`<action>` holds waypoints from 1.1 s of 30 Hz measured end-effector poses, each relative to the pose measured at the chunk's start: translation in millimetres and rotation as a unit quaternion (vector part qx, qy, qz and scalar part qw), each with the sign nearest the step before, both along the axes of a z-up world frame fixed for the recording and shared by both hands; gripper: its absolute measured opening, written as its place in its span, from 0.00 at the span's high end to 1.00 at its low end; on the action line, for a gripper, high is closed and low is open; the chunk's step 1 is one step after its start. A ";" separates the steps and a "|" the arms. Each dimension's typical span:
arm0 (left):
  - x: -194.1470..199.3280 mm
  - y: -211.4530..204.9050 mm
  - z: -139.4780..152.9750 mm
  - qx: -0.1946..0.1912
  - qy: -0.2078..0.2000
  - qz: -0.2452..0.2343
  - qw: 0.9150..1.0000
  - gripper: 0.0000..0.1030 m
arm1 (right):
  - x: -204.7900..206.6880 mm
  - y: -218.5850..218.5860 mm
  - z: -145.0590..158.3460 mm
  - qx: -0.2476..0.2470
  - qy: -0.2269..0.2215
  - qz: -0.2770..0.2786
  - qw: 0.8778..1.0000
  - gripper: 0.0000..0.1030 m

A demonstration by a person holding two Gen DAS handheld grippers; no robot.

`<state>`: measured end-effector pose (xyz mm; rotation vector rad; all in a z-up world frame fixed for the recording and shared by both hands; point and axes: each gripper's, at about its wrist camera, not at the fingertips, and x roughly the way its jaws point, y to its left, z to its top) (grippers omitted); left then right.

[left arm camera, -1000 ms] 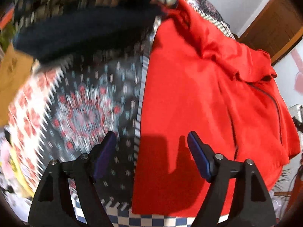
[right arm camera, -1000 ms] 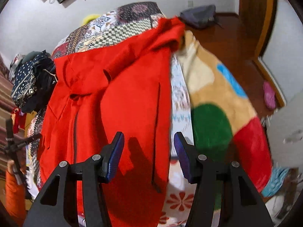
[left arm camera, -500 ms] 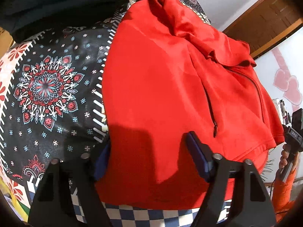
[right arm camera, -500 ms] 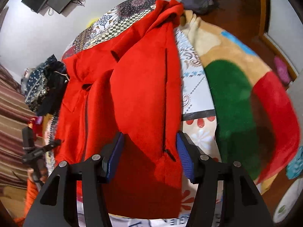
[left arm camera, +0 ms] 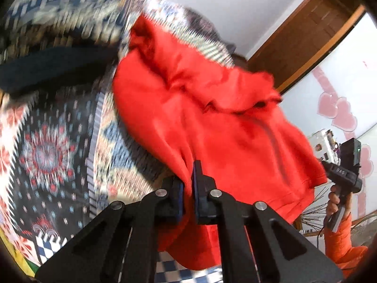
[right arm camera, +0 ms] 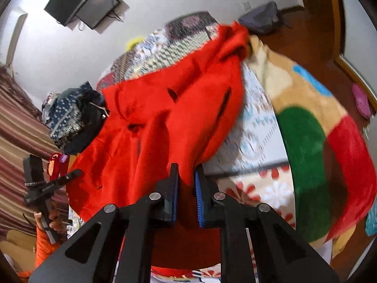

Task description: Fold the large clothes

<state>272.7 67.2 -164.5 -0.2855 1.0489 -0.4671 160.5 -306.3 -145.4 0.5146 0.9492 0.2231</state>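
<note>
A large red zip jacket (left arm camera: 223,127) lies spread on a patterned bedspread (left arm camera: 47,155); it also shows in the right wrist view (right arm camera: 165,122). My left gripper (left arm camera: 187,184) is shut on the jacket's near left hem edge, and the cloth rises in a fold from its pads. My right gripper (right arm camera: 186,179) is shut on the jacket's near right hem corner, lifting it off the bed. The jacket's collar end lies far from both grippers. The view is motion-blurred.
A pile of dark patterned clothes (right arm camera: 73,115) lies at the bed's far left. A colourful fleece blanket (right arm camera: 313,141) covers the bed to the right of the jacket. The other hand-held gripper (left arm camera: 344,172) shows at the right of the left wrist view. A wooden door (left arm camera: 301,37) stands behind.
Both grippers were open over the jacket's hem; now both have closed on the hem and pulled it up, bunching the cloth toward the jaws.
</note>
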 end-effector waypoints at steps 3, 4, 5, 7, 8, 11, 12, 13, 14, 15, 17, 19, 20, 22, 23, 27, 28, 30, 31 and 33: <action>11.4 -7.8 30.4 -0.003 -0.038 0.000 0.999 0.95 | 9.7 -0.4 20.8 -0.010 -0.034 0.000 0.999 0.89; 19.6 -11.8 40.8 -0.002 -0.049 0.001 0.999 0.95 | 13.5 -1.1 26.1 -0.013 -0.043 -0.001 0.999 0.89; 26.9 -15.0 49.2 -0.002 -0.057 0.001 0.998 0.95 | 20.3 -2.1 32.9 -0.019 -0.052 -0.002 0.998 0.89; 43.3 -20.3 67.7 0.002 -0.076 0.006 0.997 0.95 | 31.6 -5.6 41.2 -0.029 -0.063 -0.006 0.998 0.89; 52.9 -20.3 77.1 0.003 -0.085 0.012 0.996 0.95 | 39.1 -8.1 45.9 -0.032 -0.070 -0.009 0.997 0.89; 85.1 -23.2 99.3 0.004 -0.111 0.039 0.993 0.95 | 66.1 -17.1 59.8 -0.043 -0.086 -0.021 0.995 0.89; 100.2 -24.9 104.2 0.011 -0.118 0.051 0.992 0.95 | 79.1 -20.0 65.4 -0.051 -0.093 -0.025 0.994 0.89; 111.5 -23.6 105.4 0.013 -0.120 0.058 0.991 0.95 | 88.0 -22.4 68.6 -0.057 -0.096 -0.029 0.993 0.89; 125.1 -25.2 105.3 0.015 -0.119 0.064 0.991 0.95 | 98.8 -24.9 71.5 -0.065 -0.098 -0.032 0.993 0.89; 140.8 -27.3 103.3 0.017 -0.118 0.071 0.990 0.95 | 116.3 -27.1 73.1 -0.075 -0.096 -0.032 0.992 0.89; 165.8 -30.3 93.8 0.020 -0.112 0.080 0.990 0.95 | 144.1 -29.8 71.4 -0.088 -0.095 -0.038 0.991 0.89; 195.4 -33.3 79.8 0.036 -0.105 0.095 0.989 0.95 | 170.3 -29.9 64.4 -0.098 -0.087 -0.038 0.991 0.89; 208.1 -34.3 72.4 0.046 -0.101 0.101 0.989 0.95 | 182.6 -30.5 60.0 -0.102 -0.080 -0.040 0.991 0.89; 233.4 -37.3 56.1 0.072 -0.094 0.120 0.986 0.95 | 209.6 -30.4 46.9 -0.108 -0.063 -0.041 0.991 0.89; 244.5 -37.9 48.6 0.083 -0.090 0.126 0.984 0.95 | 224.9 -29.8 37.8 -0.114 -0.050 -0.040 0.991 0.89; 284.9 -38.1 12.0 0.116 -0.049 0.143 0.982 0.94 | 255.9 -33.1 18.7 -0.150 -0.014 -0.058 0.987 0.88; 288.4 -38.6 6.0 0.123 -0.042 0.145 0.981 0.94 | 259.5 -35.3 18.1 -0.161 -0.010 -0.069 0.985 0.88; 298.1 -42.0 -7.8 0.142 -0.024 0.141 0.979 0.90 | 261.6 -44.6 18.9 -0.157 0.000 -0.089 0.984 0.87; 297.8 -43.7 -11.5 0.147 -0.020 0.135 0.980 0.85 | 259.1 -48.6 19.6 -0.139 -0.001 -0.091 0.986 0.87; 296.7 -49.3 -14.1 0.158 -0.019 0.117 0.980 0.66 | 252.6 -53.8 23.0 -0.118 -0.002 -0.089 0.989 0.87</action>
